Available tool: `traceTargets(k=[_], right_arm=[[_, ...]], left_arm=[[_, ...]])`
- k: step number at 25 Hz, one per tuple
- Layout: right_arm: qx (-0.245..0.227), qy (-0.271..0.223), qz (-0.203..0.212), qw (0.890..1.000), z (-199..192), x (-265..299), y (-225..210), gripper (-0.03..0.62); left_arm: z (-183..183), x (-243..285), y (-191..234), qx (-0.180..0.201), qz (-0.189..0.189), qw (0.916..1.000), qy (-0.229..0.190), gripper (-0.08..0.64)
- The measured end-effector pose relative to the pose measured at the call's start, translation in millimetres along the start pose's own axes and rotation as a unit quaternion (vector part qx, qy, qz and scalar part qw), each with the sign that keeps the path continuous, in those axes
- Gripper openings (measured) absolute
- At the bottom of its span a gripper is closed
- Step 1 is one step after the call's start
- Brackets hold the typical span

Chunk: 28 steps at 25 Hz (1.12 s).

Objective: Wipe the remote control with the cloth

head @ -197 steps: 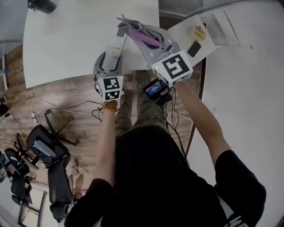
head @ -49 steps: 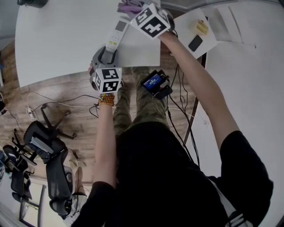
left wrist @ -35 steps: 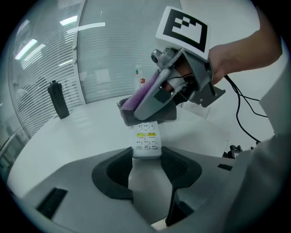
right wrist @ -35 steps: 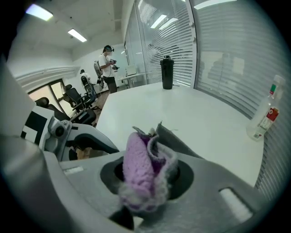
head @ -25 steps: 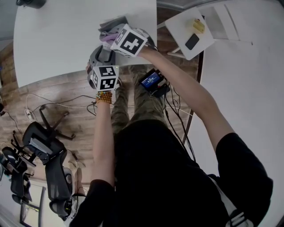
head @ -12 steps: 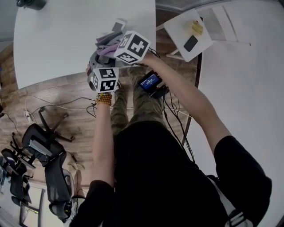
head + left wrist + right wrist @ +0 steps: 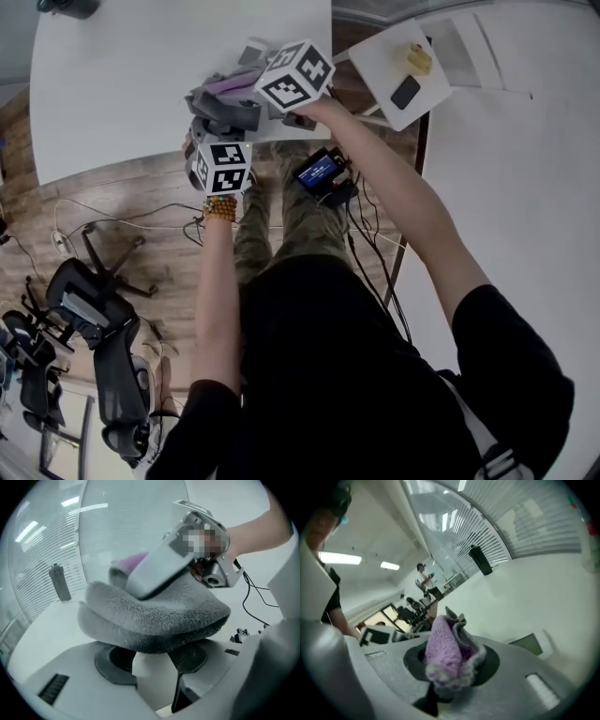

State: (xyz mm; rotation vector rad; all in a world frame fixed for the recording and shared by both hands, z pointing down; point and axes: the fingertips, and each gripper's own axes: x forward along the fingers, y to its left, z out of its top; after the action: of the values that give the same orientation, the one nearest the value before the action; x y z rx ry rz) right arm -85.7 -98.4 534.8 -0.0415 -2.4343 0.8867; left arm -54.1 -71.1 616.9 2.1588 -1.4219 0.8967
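Right claw pinches one cloth over one remote.

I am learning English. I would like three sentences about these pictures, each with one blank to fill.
1. The right gripper is shut on the cloth, which is grey and ____.
2. The left gripper holds the remote control, whose body is ____.
3. The office chair on the floor is ____.
Missing words: purple, white, black.
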Motion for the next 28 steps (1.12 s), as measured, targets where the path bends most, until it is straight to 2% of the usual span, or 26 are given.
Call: traceTargets(k=[2, 4, 7, 13, 16, 18, 21, 25, 26, 28], right_arm=[[-0.073, 0.050, -0.052, 0.995, -9.3, 7.0, -13.2, 0.066], [-0.119, 0.081, -0.096, 0.985, -14.1, 9.3, -25.3, 0.067], [-0.148, 0.092, -0.145, 0.974, -11.8, 1.3, -46.1, 0.067], [-0.173, 0.108, -0.164, 0.965, -2.6, -11.4, -70.7, 0.069], [-0.193, 0.114, -0.196, 0.955, 6.0, -22.1, -83.6, 0.069], [-0.217, 0.118, -0.236, 0.940, 14.7, -35.3, -99.4, 0.068], [-0.262, 0.111, -0.309, 0.908, 36.5, -61.7, -118.2, 0.067], [-0.309, 0.089, -0.356, 0.877, 56.2, -73.3, -108.8, 0.066], [-0.319, 0.097, -0.355, 0.873, 52.8, -67.6, -105.3, 0.066], [-0.328, 0.117, -0.333, 0.876, 38.5, -49.3, -96.7, 0.066]], left_arm=[[0.3, -1.8, 2.4, 0.000, 0.002, 1.0000, -0.001, 0.206], [0.5, -3.3, 3.0, -0.001, 0.001, 1.0000, -0.001, 0.206], [0.5, -3.7, 2.7, -0.001, 0.000, 1.0000, -0.001, 0.206], [-0.8, -5.1, 3.2, -0.001, 0.000, 1.0000, -0.001, 0.206], [-0.5, -5.7, 2.4, -0.003, -0.001, 1.0000, 0.000, 0.206], [-0.8, -4.7, 2.2, -0.003, -0.001, 1.0000, 0.000, 0.206], [-0.6, -3.7, 1.7, -0.002, 0.001, 1.0000, -0.001, 0.206], [0.0, -4.5, 1.4, -0.001, 0.001, 1.0000, -0.001, 0.206], [0.0, -4.5, 1.7, -0.001, 0.001, 1.0000, -0.001, 0.206], [-0.2, -5.0, 2.2, -0.001, 0.001, 1.0000, -0.001, 0.206]])
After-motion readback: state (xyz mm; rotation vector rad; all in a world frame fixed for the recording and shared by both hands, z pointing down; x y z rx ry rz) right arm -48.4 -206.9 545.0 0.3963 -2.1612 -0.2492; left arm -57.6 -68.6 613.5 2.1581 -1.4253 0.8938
